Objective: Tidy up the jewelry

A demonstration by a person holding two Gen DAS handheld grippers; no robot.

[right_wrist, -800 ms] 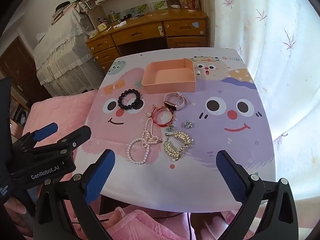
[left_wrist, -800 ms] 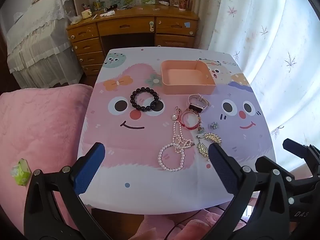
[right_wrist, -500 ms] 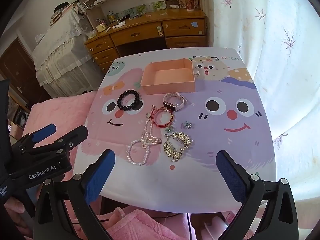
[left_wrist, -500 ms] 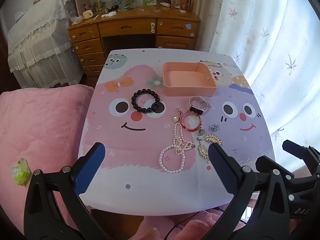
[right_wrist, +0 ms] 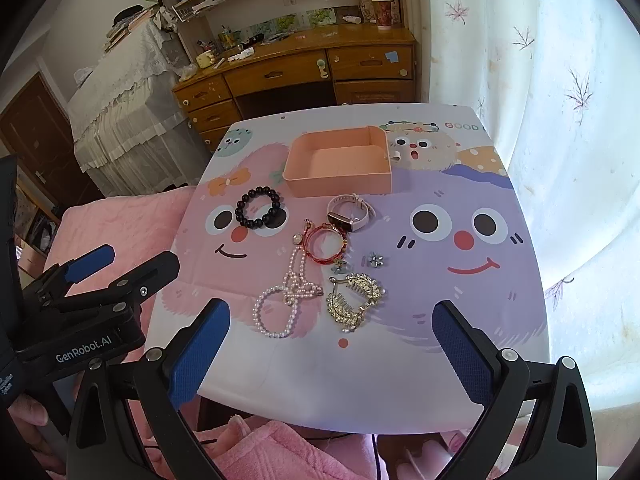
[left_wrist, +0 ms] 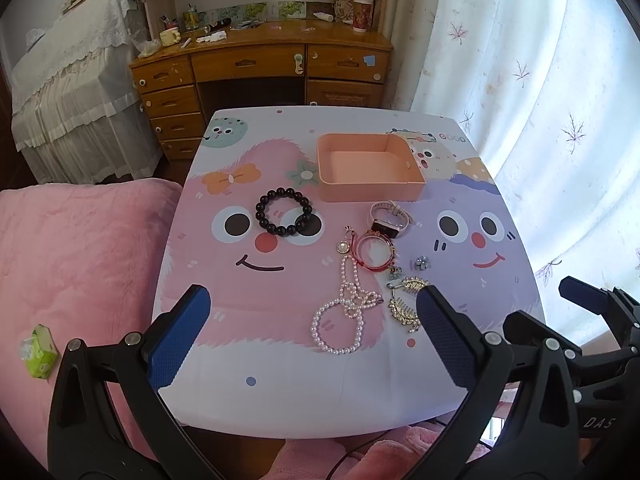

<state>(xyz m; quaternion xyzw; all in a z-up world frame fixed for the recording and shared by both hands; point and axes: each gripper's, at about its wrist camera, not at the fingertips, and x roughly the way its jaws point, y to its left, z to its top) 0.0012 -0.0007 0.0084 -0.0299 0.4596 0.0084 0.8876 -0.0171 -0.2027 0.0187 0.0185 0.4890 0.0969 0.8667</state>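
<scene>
An empty peach tray (left_wrist: pixel 408 169) (right_wrist: pixel 384 174) sits at the far middle of the cartoon-print table (left_wrist: pixel 248 360). In front of it lie a black bead bracelet (left_wrist: pixel 284 211) (right_wrist: pixel 257 207), a white-strapped watch (left_wrist: pixel 390 218) (right_wrist: pixel 349 212), a red bangle (left_wrist: pixel 374 248) (right_wrist: pixel 325 243), a pearl necklace (left_wrist: pixel 344 316) (right_wrist: pixel 286 300), a gold leaf hair comb (left_wrist: pixel 404 306) (right_wrist: pixel 354 300) and small flower earrings (left_wrist: pixel 422 263) (right_wrist: pixel 375 260). My left gripper (left_wrist: pixel 312 336) is open over the table's near edge. My right gripper (right_wrist: pixel 330 346) is open there too. Both are empty.
A wooden desk with drawers (left_wrist: pixel 260 68) stands behind the table. A white-covered bed (left_wrist: pixel 76 92) is at the left, a curtain (left_wrist: pixel 540 80) at the right. A pink blanket (left_wrist: pixel 80 264) lies left of the table with a green tissue pack (left_wrist: pixel 38 352) on it.
Both grippers have moved slightly forward toward the table. Both stay open and the jewelry has not moved.
</scene>
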